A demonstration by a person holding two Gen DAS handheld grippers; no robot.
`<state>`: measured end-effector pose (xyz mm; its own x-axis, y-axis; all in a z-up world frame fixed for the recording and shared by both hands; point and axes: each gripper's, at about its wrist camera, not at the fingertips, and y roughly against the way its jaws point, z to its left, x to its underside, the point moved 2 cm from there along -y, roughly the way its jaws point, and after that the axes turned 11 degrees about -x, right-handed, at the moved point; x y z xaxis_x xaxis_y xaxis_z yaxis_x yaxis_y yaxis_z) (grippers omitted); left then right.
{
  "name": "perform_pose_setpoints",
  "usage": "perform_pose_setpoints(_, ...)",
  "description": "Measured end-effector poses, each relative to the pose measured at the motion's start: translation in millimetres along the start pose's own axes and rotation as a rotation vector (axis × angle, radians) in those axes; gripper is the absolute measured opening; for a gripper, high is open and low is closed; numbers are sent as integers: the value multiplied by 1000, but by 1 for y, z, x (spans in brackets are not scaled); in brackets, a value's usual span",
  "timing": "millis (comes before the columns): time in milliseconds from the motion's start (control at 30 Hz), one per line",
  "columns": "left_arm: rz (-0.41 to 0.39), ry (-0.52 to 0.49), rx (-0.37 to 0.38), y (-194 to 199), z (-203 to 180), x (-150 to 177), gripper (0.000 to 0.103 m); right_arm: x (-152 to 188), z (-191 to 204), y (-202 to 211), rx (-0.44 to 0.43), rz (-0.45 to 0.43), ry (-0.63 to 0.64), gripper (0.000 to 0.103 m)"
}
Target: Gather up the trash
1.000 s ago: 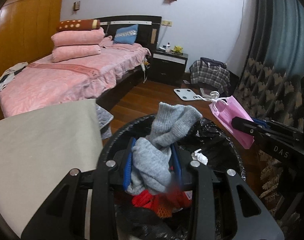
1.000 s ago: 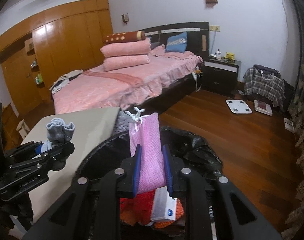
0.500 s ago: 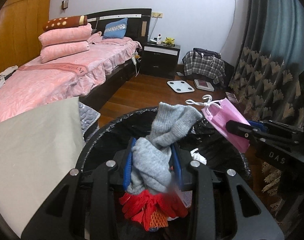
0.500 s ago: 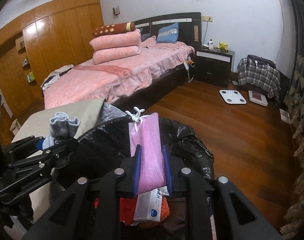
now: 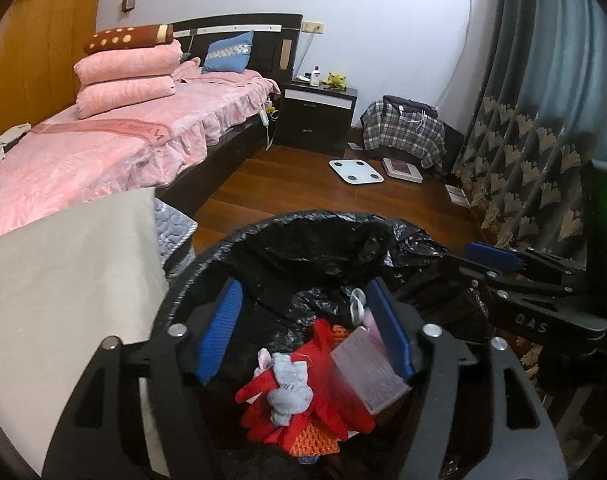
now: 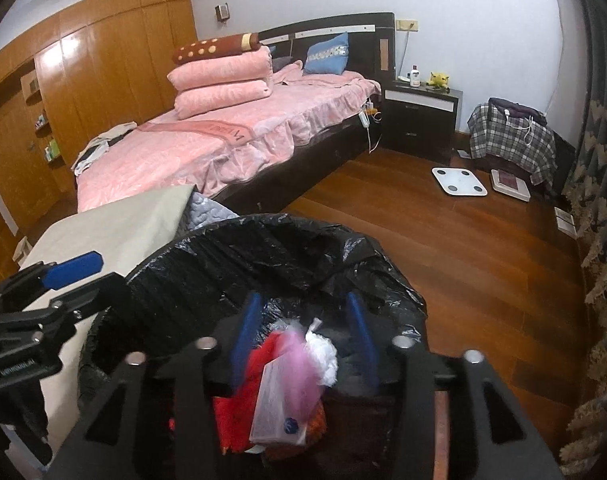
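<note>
A bin lined with a black bag [image 5: 303,236] [image 6: 263,240] fills the foreground of both views. My left gripper [image 5: 303,332] hangs over its mouth, jaws opening, with nothing between the blue pads. The grey sock [image 5: 289,384] lies below on red gloves [image 5: 327,360] inside the bin. My right gripper [image 6: 303,340] is over the same bin, jaws opening; the pink mesh bag [image 6: 299,364] is blurred below the pads, clear of them, above a paper packet [image 6: 279,408]. Each gripper shows in the other's view: the right one [image 5: 495,260], the left one [image 6: 69,266].
A grey-covered table [image 5: 63,272] stands left of the bin. Beyond it are a pink bed [image 5: 103,140], a dark nightstand [image 5: 319,108], a white scale [image 5: 355,172] on the wooden floor and a plaid bag [image 5: 403,128]. Patterned curtains [image 5: 523,152] hang at the right.
Both grippers' jaws have spread apart. The grey sock has dropped from the left pads into the bin, and the pink mesh bag has left the right pads and falls into the bin.
</note>
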<state>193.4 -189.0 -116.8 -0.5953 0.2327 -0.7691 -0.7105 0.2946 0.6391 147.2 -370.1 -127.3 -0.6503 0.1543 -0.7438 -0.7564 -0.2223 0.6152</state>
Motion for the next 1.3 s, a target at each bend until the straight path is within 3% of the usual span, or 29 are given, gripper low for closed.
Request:
perform_pose_setpoints(133, -32, 9, -35, 19, 12, -4, 85, -2, 5, 12, -10, -22, 13, 86)
perform_pose_setpoints(233, -48, 26, -50, 35, 21, -7, 90, -7, 14, 22, -24, -39, 22, 97)
perform_pose_setpoints(733, -118, 79, -154, 124, 60, -2, 93, -22, 83, 84, -140, -111, 62, 97)
perform_pose_setpoints(1300, -182, 117, -221, 201, 81, 17, 93, -18, 141, 130, -192, -152, 138, 97)
